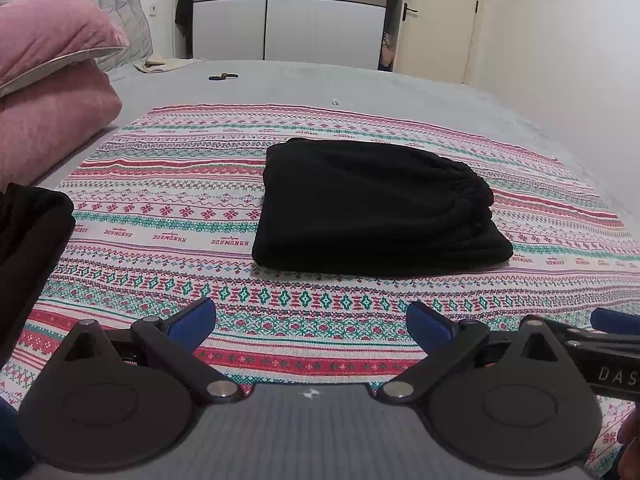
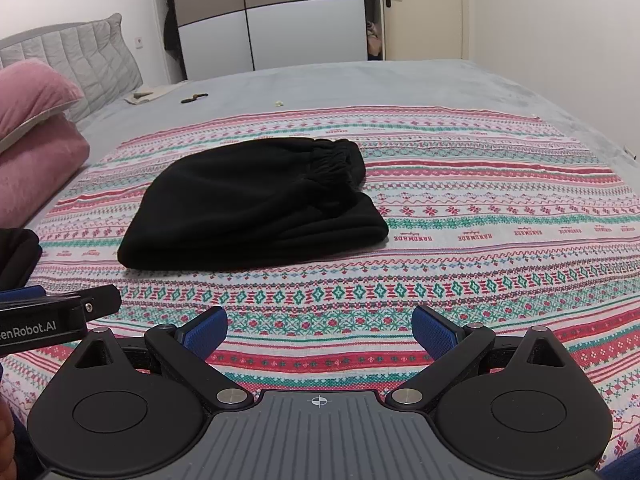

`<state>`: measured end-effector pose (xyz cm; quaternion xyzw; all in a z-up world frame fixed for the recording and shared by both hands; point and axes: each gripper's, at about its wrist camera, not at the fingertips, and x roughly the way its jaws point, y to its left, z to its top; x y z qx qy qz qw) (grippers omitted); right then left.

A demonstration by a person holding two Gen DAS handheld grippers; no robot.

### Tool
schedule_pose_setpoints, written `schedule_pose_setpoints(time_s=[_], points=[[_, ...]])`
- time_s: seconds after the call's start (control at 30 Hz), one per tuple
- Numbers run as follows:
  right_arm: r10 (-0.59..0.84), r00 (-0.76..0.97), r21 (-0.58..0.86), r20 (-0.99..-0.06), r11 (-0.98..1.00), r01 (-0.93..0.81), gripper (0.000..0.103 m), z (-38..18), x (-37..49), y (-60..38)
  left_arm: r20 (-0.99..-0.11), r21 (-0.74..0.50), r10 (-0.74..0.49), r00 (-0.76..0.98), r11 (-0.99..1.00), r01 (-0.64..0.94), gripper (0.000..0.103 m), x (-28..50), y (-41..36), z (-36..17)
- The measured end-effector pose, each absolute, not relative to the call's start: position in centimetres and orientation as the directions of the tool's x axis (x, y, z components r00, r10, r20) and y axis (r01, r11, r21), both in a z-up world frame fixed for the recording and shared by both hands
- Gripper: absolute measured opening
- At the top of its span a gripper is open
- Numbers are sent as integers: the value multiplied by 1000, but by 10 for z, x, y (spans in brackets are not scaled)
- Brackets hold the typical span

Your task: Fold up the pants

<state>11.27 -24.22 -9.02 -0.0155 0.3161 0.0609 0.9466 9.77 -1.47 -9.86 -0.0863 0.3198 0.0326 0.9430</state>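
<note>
Pants [image 1: 372,208] folded on cloth [image 1: 180,216]; both tongs [image 1: 312,322] [image 2: 320,328] wide apart (nothing held).

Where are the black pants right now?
The folded black pants lie on the patterned cloth on the bed, ahead of both open hand-held grippers; the pink pillows are off to their left.

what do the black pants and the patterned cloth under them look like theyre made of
Black pants: likely fleece or a soft knit, matte and slightly fuzzy, with thick rounded folds. Patterned cloth: probably thin printed cotton, flat and matte, lying smooth; the cross-stitch look seems printed.
</note>
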Motion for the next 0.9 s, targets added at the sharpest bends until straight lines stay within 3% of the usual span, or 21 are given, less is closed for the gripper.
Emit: schedule_pose_setpoints(time_s=[0.9], points=[[110,790,-12,-603,989,-147,100,-92,113,-239,-609,-151,-7,794,983,-107,103,97,-15,-98]])
